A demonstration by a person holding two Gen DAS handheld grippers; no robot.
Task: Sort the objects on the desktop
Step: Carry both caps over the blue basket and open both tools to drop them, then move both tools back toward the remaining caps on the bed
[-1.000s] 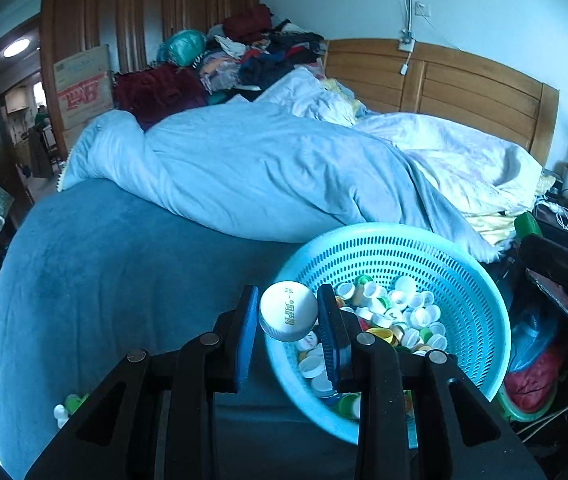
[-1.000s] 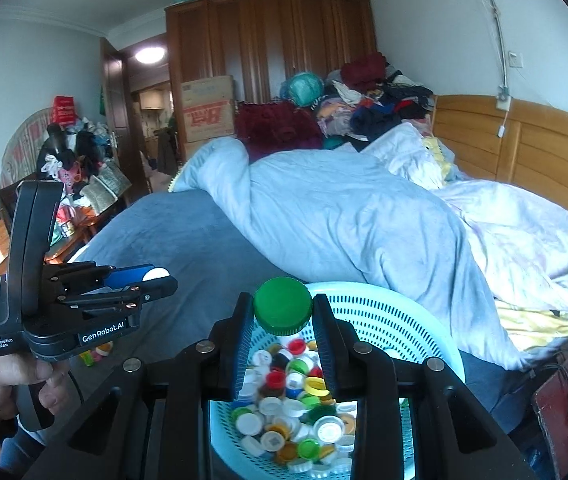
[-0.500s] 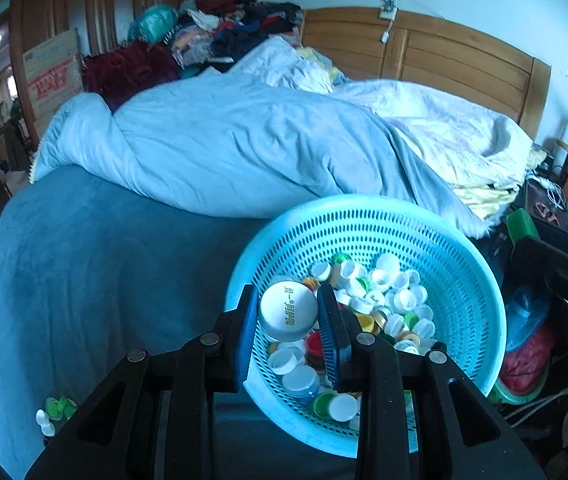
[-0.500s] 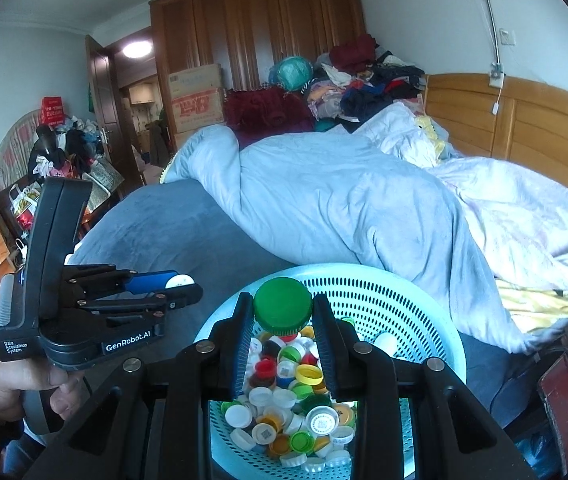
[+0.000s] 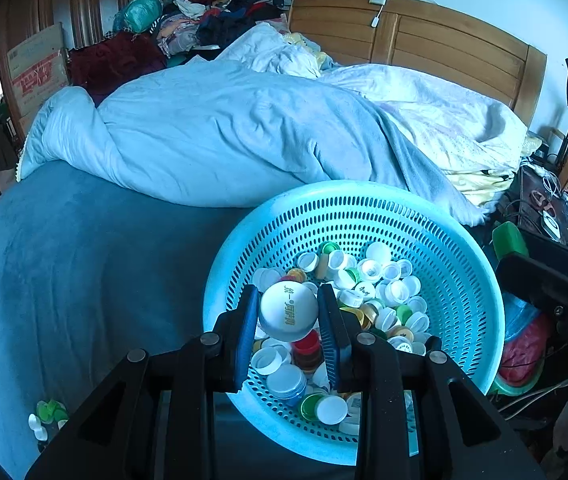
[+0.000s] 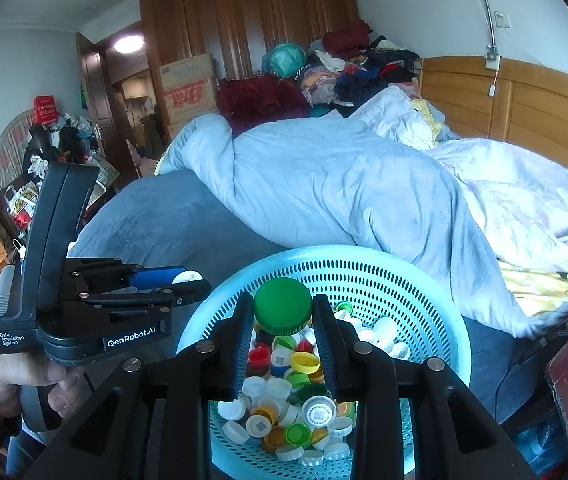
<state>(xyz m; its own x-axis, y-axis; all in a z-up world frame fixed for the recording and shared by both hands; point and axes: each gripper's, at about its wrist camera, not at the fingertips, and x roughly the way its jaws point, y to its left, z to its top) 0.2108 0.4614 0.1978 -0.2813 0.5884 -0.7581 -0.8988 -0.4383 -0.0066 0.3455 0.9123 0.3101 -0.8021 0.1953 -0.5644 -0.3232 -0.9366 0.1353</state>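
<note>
A light blue perforated basket [image 5: 464, 264] [image 6: 424, 292] holds several bottle caps of mixed colours. My left gripper [image 5: 289, 312] is shut on a white cap [image 5: 289, 312] and holds it above the basket's left part. In the right wrist view the left gripper [image 6: 188, 280] shows at the basket's left rim. My right gripper [image 6: 283, 309] is shut on a green cap [image 6: 283, 309] above the basket's near side. In the left wrist view the right gripper [image 5: 512, 248] with its green cap shows at the basket's right edge.
The basket sits on a bed with a blue blanket [image 5: 84, 280] and a rumpled light blue duvet [image 5: 224, 136]. A small pile of green and white caps [image 5: 46, 416] lies on the blanket at lower left. A cluttered nightstand [image 5: 556, 208] stands to the right.
Both grippers have moved forward and down over the basket, each with its cap held. The basket now fills more of both views.
</note>
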